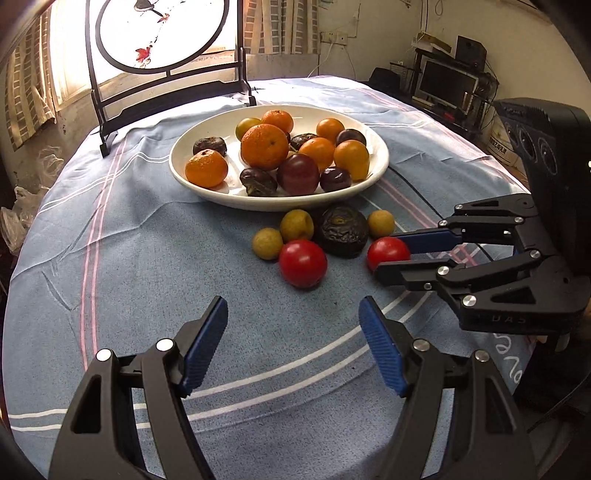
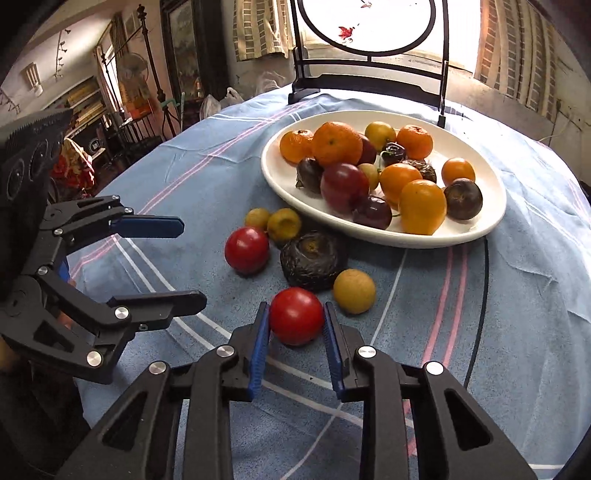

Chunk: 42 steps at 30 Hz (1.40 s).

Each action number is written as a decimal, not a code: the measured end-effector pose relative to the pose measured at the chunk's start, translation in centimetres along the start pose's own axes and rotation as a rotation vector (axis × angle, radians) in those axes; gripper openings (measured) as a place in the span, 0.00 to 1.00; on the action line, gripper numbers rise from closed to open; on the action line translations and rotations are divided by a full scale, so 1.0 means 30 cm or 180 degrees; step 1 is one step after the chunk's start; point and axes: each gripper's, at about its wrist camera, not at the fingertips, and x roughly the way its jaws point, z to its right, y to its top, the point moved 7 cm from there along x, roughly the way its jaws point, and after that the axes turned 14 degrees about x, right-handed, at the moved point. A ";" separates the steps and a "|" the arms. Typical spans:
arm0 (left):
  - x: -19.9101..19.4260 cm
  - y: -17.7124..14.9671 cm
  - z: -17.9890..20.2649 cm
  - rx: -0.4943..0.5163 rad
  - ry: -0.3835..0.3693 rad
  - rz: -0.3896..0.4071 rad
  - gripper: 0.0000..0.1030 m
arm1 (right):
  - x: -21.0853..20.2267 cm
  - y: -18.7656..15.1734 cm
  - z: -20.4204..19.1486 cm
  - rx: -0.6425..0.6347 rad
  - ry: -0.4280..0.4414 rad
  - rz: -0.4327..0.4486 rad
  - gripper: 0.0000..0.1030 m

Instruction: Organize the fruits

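Note:
A white plate (image 1: 376, 168) (image 2: 491, 218) on the blue striped cloth holds several oranges, yellow fruits and dark plums. In front of it lie loose fruits: a wrinkled dark fruit (image 1: 341, 230) (image 2: 312, 258), three small yellow-green fruits, and two red tomatoes. My right gripper (image 2: 295, 306) (image 1: 386, 254) is shut on the nearer-right red tomato (image 2: 295, 315) (image 1: 388, 251), a blue pad pressing each side while it rests on the cloth. My left gripper (image 1: 292, 306) (image 2: 194, 262) stands open just short of the other red tomato (image 1: 303, 263) (image 2: 246, 249), with nothing between its fingers.
A black stand with a round painted screen (image 1: 162, 33) (image 2: 369, 26) rises behind the plate. The yellow-green fruits (image 1: 296, 225) (image 2: 354, 291) crowd the dark fruit. Bare cloth (image 1: 129, 258) spreads to the left; a monitor and shelves (image 1: 447, 85) sit beyond the table's far right edge.

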 end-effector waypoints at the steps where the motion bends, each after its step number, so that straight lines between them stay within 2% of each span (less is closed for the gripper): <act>1: 0.005 0.010 0.002 0.0012 0.0005 0.0000 0.69 | -0.011 -0.002 0.010 0.0062 0.0079 0.0030 0.27; 3: 0.020 0.031 0.008 0.0034 0.0024 -0.0009 0.69 | -0.051 -0.010 0.031 0.0198 0.0306 0.0131 0.27; 5: 0.045 0.050 0.017 0.0045 0.0004 -0.0051 0.66 | -0.088 -0.014 0.064 0.0275 0.0361 0.0238 0.27; 8: 0.095 0.062 0.032 0.0080 -0.0042 -0.0163 0.52 | -0.119 -0.018 0.126 0.0438 0.0390 0.0300 0.28; 9: 0.110 0.064 0.030 0.0070 -0.0046 -0.0201 0.43 | -0.126 -0.018 0.146 0.0518 0.0428 0.0307 0.28; 11: 0.116 0.073 0.009 -0.0041 -0.0059 -0.0177 0.31 | -0.131 -0.014 0.167 0.0609 0.0498 0.0308 0.28; 12: 0.118 0.075 -0.001 -0.0105 -0.0109 -0.0169 0.29 | -0.133 -0.012 0.168 0.0618 0.0530 0.0316 0.28; 15: 0.128 0.075 -0.006 -0.0194 -0.0180 -0.0178 0.29 | -0.133 -0.014 0.152 0.0540 0.0525 0.0329 0.28; 21: 0.142 0.085 -0.013 -0.0254 -0.0128 -0.0216 0.31 | -0.136 -0.014 0.150 0.0522 0.0546 0.0339 0.28; 25: 0.145 0.088 -0.025 -0.0318 -0.0184 -0.0191 0.31 | -0.136 -0.014 0.154 0.0526 0.0534 0.0340 0.28; 30: 0.100 0.065 0.009 -0.0201 -0.0135 -0.0132 0.30 | -0.138 -0.017 0.156 0.0547 0.0526 0.0354 0.28; 34: 0.002 0.071 0.000 -0.0232 -0.0130 0.0069 0.28 | -0.155 -0.006 0.154 0.0591 0.0616 0.0376 0.28; 38: -0.100 0.171 -0.066 -0.0247 -0.0050 0.0349 0.28 | -0.200 0.103 0.187 0.0668 0.0594 0.0530 0.28; 42: -0.103 0.310 -0.155 -0.0310 -0.0055 0.0494 0.28 | -0.227 0.280 0.197 0.0661 0.0585 0.0670 0.28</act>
